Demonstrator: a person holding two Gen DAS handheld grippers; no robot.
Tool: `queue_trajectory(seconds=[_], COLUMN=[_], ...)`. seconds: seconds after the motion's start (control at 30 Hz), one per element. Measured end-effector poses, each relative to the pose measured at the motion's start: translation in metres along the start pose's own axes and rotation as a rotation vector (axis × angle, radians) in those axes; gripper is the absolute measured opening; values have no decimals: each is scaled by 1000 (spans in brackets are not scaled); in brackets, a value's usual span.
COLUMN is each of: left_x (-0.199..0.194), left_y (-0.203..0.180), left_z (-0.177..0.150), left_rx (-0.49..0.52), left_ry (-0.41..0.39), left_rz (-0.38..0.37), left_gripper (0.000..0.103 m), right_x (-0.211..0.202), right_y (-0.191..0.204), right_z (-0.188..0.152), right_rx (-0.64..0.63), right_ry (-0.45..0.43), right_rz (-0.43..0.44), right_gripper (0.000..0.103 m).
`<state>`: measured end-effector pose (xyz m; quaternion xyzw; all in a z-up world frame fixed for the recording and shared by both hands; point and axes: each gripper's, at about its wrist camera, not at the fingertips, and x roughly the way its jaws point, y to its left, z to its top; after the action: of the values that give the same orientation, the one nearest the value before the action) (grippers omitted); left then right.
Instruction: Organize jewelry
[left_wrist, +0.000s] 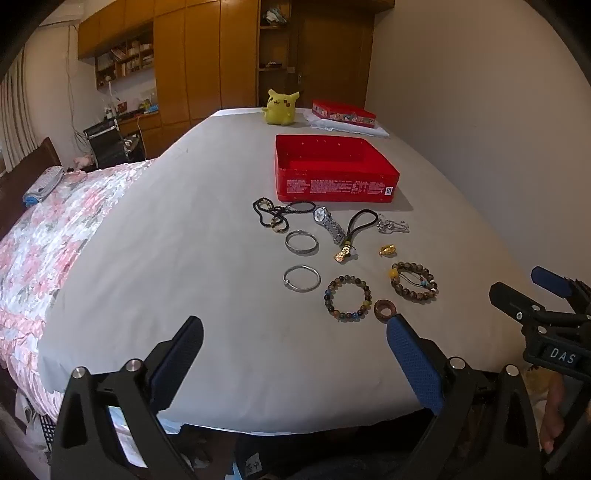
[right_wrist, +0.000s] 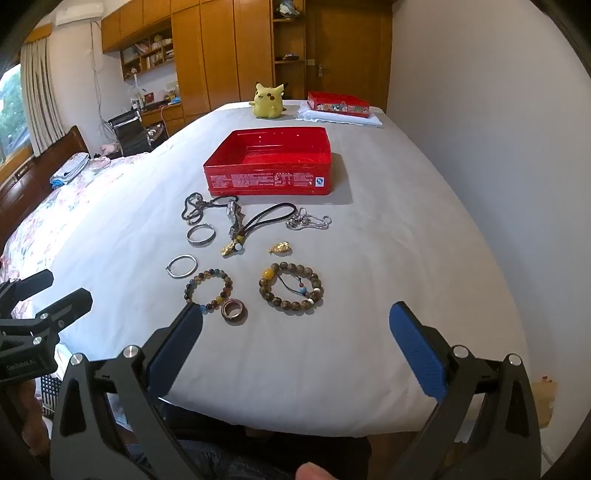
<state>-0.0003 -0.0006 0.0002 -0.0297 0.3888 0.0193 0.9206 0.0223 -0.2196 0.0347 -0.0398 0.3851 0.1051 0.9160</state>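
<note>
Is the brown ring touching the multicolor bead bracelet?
Cannot tell. In the right wrist view the brown ring sits tight against the bead bracelet; in the left wrist view the ring meets the bracelet too, with no clear gap or contact.

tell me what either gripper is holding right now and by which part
Nothing is held. The left gripper and the right gripper both stand wide open above the near edge of the bed, with all the jewelry lying loose in front of the red tin.
</note>
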Motion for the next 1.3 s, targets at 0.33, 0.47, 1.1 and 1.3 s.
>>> queue_trajectory(seconds=[0.33,0.47,1.1,1.3], left_x=[-4,-1,1,1], left_y=[6,3,-1,-1], left_z=[3,5,2,2], left_rx=[-5,0,7,7], left_ry=[1,6,5,5], left_rz=[-1,9,19,20], left_gripper=[99,99,99,99], right_x=[1,-1,3,4], right_y=[0,1,0,0], right_z=[1,5,2,2], right_rx=[1,1,3,3], right_ry=[-1,-2,-4,-3], right_rz=[6,8,16,16], right_gripper=[100,100,100,100])
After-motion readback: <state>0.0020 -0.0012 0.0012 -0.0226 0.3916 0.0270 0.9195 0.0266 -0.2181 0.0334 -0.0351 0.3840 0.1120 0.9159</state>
